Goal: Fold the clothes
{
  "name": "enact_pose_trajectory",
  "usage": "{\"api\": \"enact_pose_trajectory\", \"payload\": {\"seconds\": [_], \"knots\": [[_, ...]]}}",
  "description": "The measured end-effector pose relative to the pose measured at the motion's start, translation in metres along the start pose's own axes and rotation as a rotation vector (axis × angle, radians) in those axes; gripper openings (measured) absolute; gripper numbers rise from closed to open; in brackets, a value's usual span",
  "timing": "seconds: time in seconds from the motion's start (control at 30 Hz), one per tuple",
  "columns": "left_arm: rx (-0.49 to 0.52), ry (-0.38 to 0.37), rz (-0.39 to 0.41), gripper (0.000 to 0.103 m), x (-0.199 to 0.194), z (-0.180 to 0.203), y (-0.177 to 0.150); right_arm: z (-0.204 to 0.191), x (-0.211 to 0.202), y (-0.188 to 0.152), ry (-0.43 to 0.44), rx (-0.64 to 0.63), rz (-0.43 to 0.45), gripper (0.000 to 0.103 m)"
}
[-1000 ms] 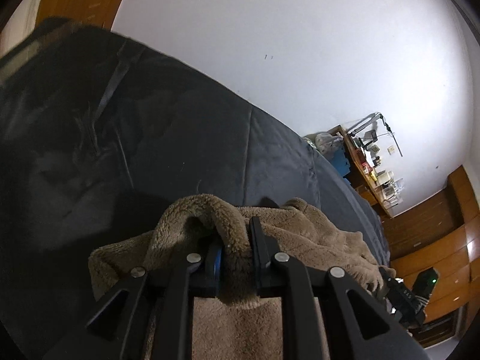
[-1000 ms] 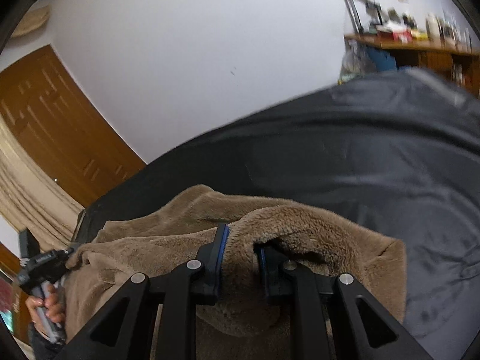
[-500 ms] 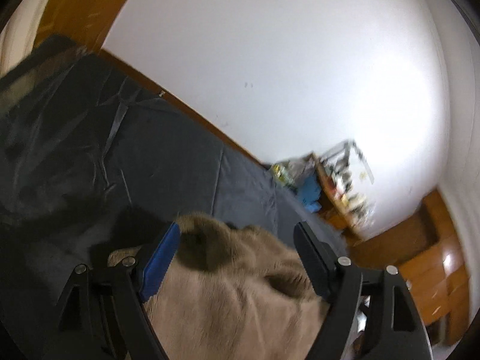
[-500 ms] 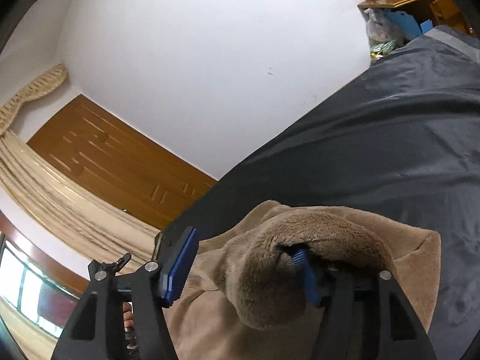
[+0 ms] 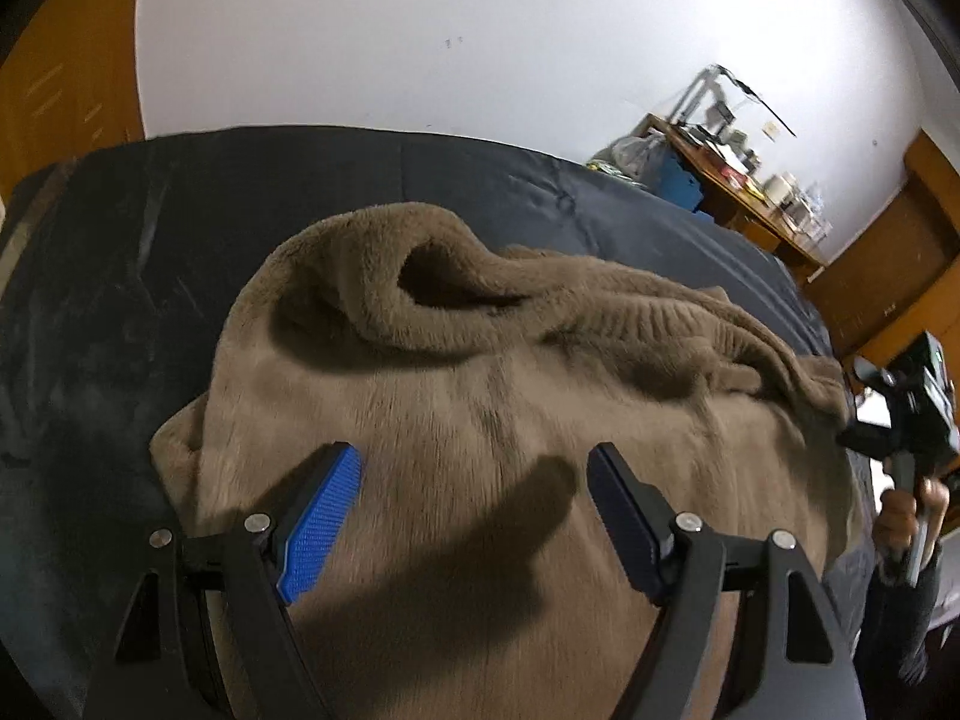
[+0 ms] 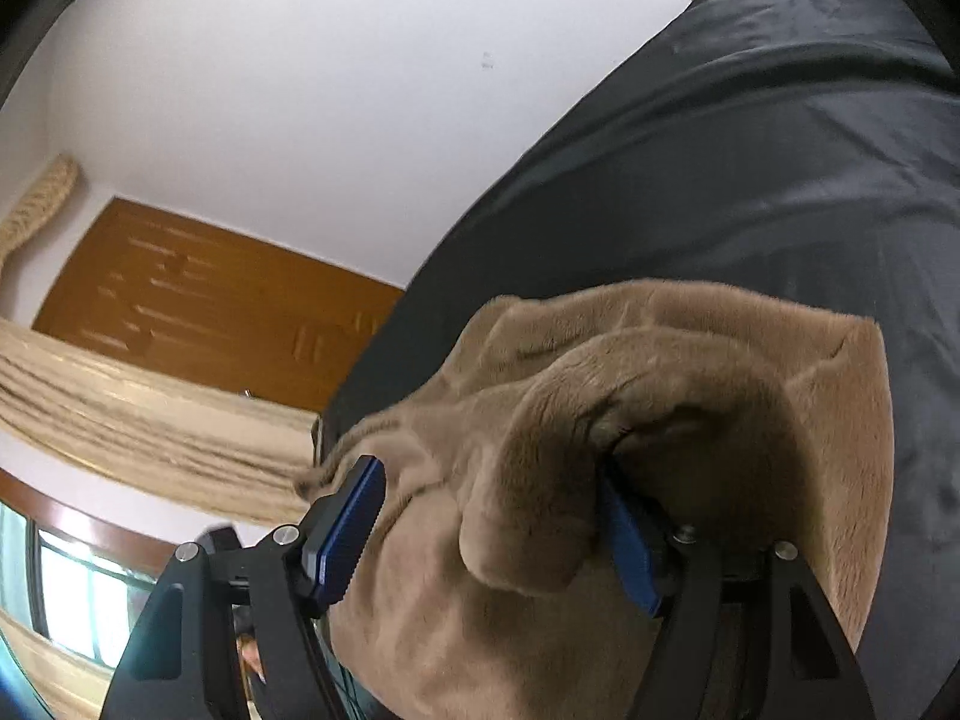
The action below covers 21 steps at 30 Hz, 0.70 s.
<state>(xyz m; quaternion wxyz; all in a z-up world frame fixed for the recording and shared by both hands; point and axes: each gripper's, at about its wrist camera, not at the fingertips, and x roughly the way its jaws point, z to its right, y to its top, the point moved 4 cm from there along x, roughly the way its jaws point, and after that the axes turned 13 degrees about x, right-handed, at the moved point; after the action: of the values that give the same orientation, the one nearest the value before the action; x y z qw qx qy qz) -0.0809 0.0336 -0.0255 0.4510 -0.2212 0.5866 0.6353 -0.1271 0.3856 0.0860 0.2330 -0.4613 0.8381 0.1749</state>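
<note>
A brown fleece garment (image 5: 492, 372) lies folded over on a dark bedsheet (image 5: 120, 252). My left gripper (image 5: 474, 480) is open just above the garment's near part and holds nothing. The garment also fills the lower right wrist view (image 6: 660, 420). My right gripper (image 6: 486, 510) is open, with a thick fold of fleece lying loose between the jaws and draped over the right finger (image 6: 630, 552). The right gripper also shows in the left wrist view (image 5: 900, 420) at the far right edge of the garment.
The dark bedsheet (image 6: 780, 150) spreads out beyond the garment. A white wall stands behind. A cluttered wooden desk (image 5: 732, 180) is at the back right, a wooden door (image 6: 210, 312) and beige curtain (image 6: 120, 408) at the left.
Both grippers were shut on the fleece edge a second ago. Both have opened and let it go. The left gripper has drawn back, and the fold has dropped onto the bed.
</note>
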Motion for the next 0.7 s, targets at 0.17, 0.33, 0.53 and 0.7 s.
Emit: {"api": "enact_pose_trajectory", "payload": {"seconds": [0.17,0.33,0.53,0.7], "knots": [[-0.137,0.007,0.047,0.082,0.006,-0.023,0.013,-0.017,-0.006,0.017,0.189,-0.031,0.09,0.072],[-0.168,-0.004,0.042,0.081,0.011,-0.023,0.012,-0.009,-0.01,0.034,0.152,-0.027,0.215,0.074],[-0.069,0.046,0.049,0.082,0.012,-0.006,0.025,-0.047,0.019,-0.008,-0.18,-0.388,0.177,0.074],[-0.027,0.144,0.038,0.082,0.032,0.0,0.049,-0.079,0.056,-0.027,-0.415,-0.668,0.177,0.074]]}}
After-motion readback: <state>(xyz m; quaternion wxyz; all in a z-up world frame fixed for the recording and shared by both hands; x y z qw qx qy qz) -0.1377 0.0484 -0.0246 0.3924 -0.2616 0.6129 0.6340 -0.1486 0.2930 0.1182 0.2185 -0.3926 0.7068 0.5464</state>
